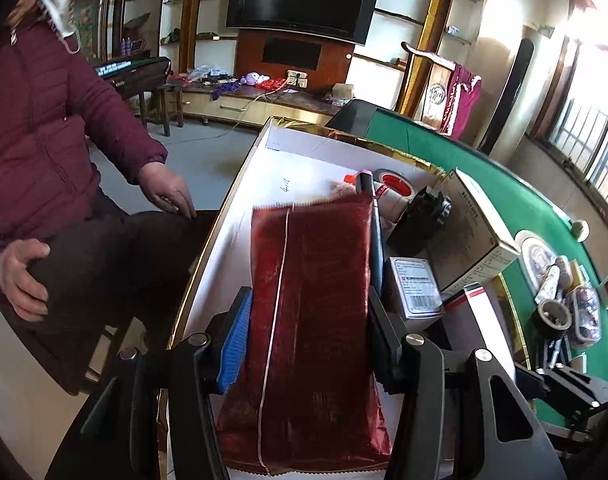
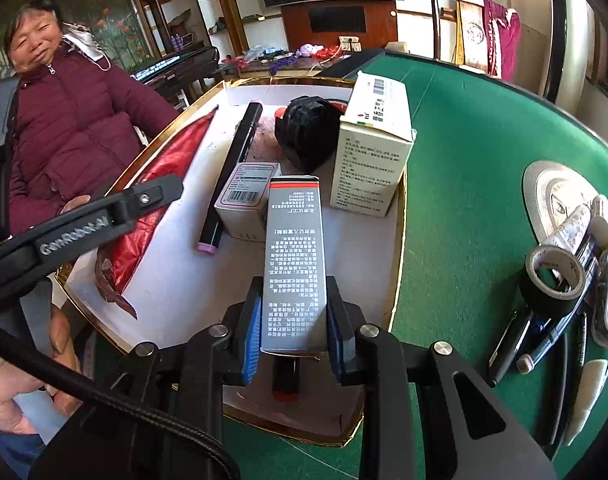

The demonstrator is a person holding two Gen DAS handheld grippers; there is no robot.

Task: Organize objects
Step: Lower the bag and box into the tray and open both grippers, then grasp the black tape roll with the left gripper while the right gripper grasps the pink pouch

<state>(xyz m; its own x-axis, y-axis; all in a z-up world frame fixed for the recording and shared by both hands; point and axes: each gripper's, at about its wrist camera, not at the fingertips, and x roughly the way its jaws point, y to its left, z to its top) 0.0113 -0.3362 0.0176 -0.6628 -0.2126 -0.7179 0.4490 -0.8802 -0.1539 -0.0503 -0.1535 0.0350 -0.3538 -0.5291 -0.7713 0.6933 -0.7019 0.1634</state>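
**Both grippers loaded over the tray**

My left gripper (image 1: 308, 344) is clamped on a red pouch (image 1: 312, 300), pads pressed to its long edges; the pouch's lower end runs under the bottom of the left view, so I cannot see where it stops. In the right view the left gripper's arm covers the pouch's middle. My right gripper (image 2: 292, 332) grips a grey box (image 2: 294, 264) near its base; the box stands upright over the tray (image 2: 176, 280), and whether it touches the tray floor is hidden by the fingers.

In the tray I see a black pen (image 2: 234, 172), a small box (image 2: 246, 196) beside it, a tall white box (image 2: 370, 148) at the right edge and a black lump (image 2: 308, 136) I cannot identify. A tape roll (image 1: 392, 188) behind the pouch is half hidden. On the green table (image 2: 464, 160) a black tape roll (image 2: 554, 280) and pens sit well apart from the tray; that heap is cut off at the right edge.
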